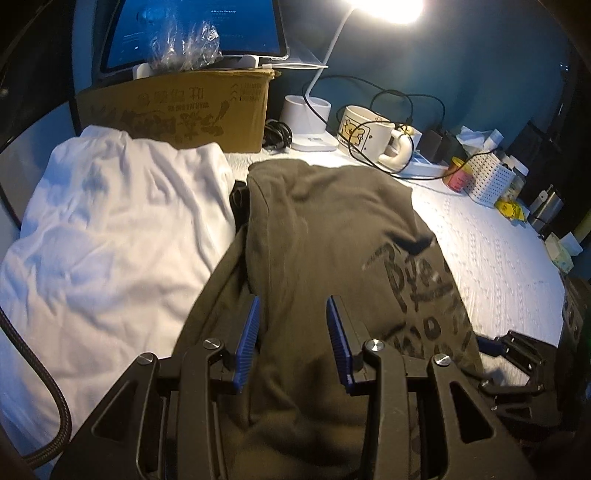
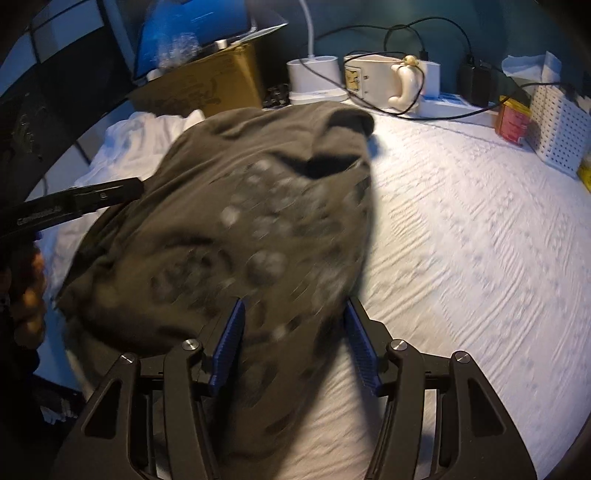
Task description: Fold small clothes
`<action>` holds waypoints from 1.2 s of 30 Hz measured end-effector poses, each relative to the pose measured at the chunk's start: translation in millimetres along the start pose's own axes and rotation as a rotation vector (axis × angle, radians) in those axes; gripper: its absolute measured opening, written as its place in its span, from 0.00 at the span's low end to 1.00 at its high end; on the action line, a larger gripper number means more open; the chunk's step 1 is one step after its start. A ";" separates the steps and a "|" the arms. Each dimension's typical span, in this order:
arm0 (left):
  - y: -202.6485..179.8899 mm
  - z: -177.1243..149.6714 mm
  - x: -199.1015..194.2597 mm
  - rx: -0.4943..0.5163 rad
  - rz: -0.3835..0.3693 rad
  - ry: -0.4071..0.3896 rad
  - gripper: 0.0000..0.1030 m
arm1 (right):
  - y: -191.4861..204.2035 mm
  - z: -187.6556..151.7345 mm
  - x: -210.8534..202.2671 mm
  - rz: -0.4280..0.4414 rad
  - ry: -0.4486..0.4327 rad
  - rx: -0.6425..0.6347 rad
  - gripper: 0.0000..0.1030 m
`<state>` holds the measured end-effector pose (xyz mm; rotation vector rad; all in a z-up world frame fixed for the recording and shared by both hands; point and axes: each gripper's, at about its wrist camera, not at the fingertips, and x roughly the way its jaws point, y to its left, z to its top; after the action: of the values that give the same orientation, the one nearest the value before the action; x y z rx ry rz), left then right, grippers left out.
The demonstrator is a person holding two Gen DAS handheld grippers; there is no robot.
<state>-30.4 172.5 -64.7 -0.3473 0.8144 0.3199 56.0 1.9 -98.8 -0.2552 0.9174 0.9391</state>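
Note:
A dark olive printed T-shirt (image 1: 332, 236) lies bunched on the white textured table cover (image 1: 498, 258). My left gripper (image 1: 293, 306) is open, its blue pads on either side of the shirt's near fabric. My right gripper (image 2: 295, 310) is open too, with the same shirt (image 2: 258, 206) lying between and under its fingers; this view is motion-blurred. The right gripper's body shows at the left wrist view's lower right (image 1: 517, 354). The left gripper shows at the right wrist view's left edge (image 2: 74, 203). A white garment (image 1: 110, 229) lies left of the olive shirt.
A cardboard box (image 1: 177, 110) stands at the back left under a lit monitor (image 1: 192, 29). A lamp base (image 1: 306, 118), a cream mug (image 1: 369, 136), cables, a power strip, a red tin (image 2: 511, 118) and a white perforated basket (image 2: 557, 125) line the back and right.

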 end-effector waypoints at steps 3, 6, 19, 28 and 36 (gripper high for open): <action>0.5 -5.8 -3.9 0.000 -0.001 0.002 0.35 | 17.4 -9.7 -2.5 -0.009 -0.004 -0.040 0.29; 1.9 -10.3 -9.3 0.001 -0.003 -0.002 0.35 | 27.6 -14.8 -5.3 -0.007 -0.010 -0.051 0.13; 8.9 -44.6 7.2 0.011 0.021 0.083 0.36 | 39.3 -31.3 -17.5 -0.009 -0.013 -0.039 0.12; 2.7 -47.7 1.2 0.038 0.058 0.086 0.39 | 35.7 -37.1 -21.2 0.005 -0.007 -0.011 0.13; -23.3 -36.7 -17.8 0.081 0.052 0.044 0.39 | 27.0 -38.1 -37.2 0.007 0.001 -0.002 0.26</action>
<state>-56.2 133.7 -70.6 -0.2584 0.8779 0.3281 3.7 -24.9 -88.5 -0.2544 0.9192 0.9459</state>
